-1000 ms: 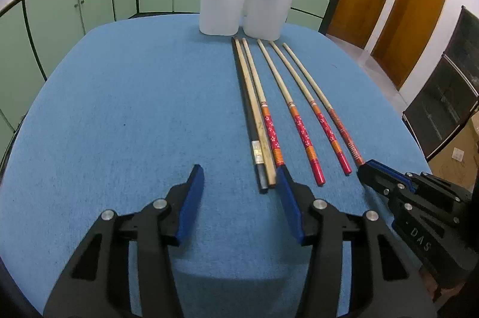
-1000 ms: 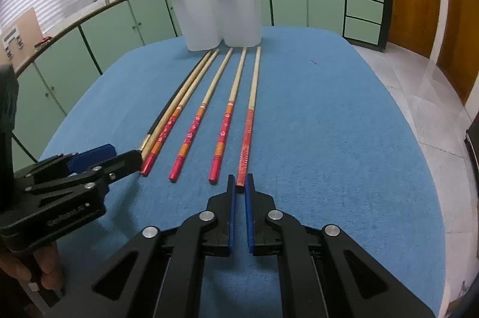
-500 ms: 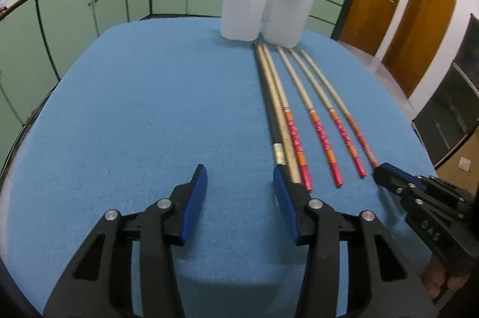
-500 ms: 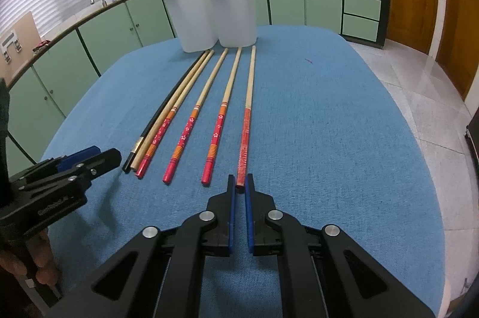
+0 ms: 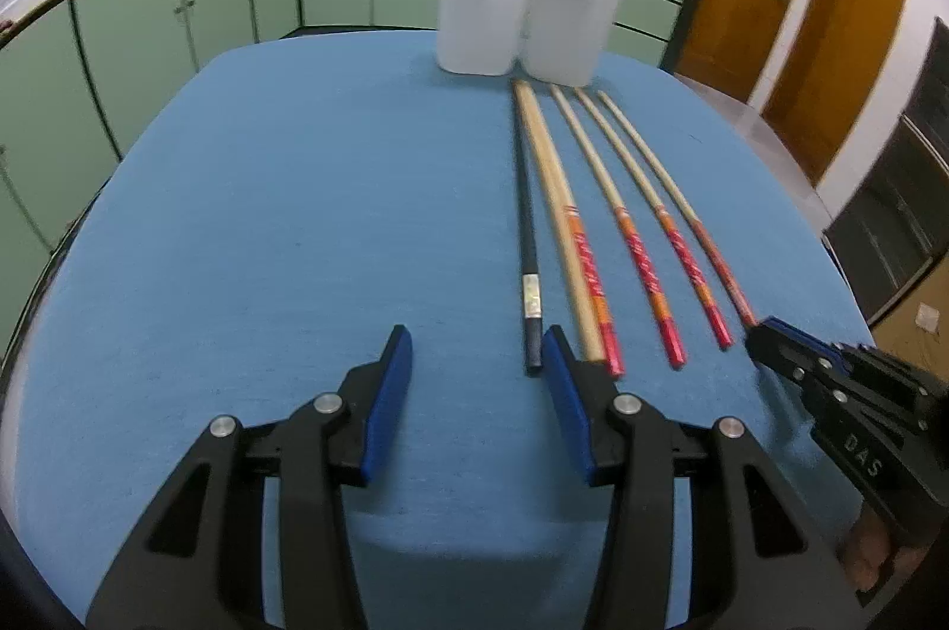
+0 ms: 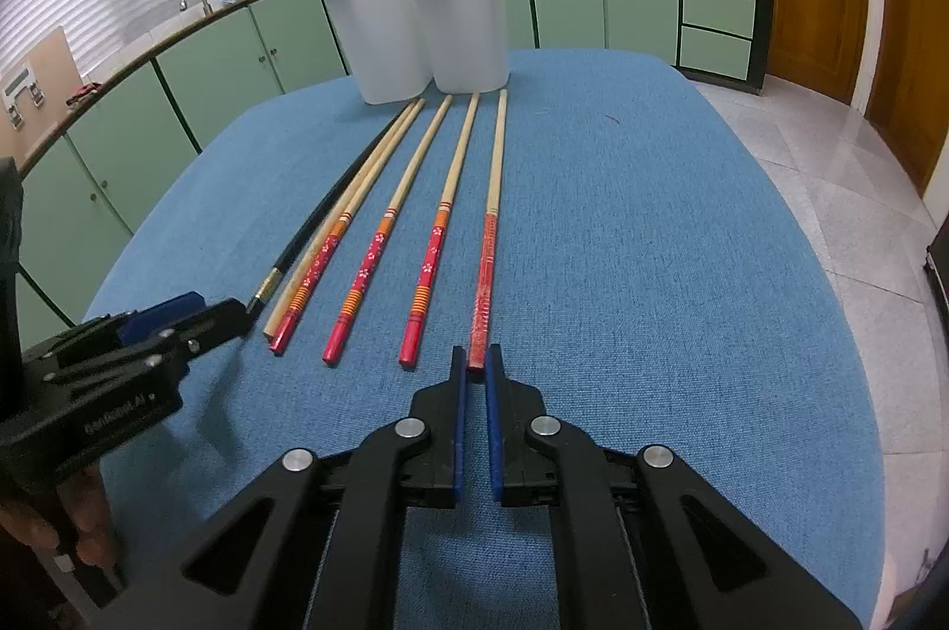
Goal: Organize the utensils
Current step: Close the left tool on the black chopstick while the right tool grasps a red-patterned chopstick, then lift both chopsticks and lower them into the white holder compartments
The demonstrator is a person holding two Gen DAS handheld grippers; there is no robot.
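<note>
Landmark: white holder (image 6: 427, 31) stood at the worktop (image 6: 652, 244) far edge.
Chopsticks: six lay lengthwise, tips toward holder.
Right tongs (image 6: 473, 381): closed, empty, just behind the all-red chopstick (image 6: 483, 274) butt; nearest.
Left tongs (image 5: 477, 393): half-open, empty, beside the black chopstick (image 5: 526, 238).
</note>
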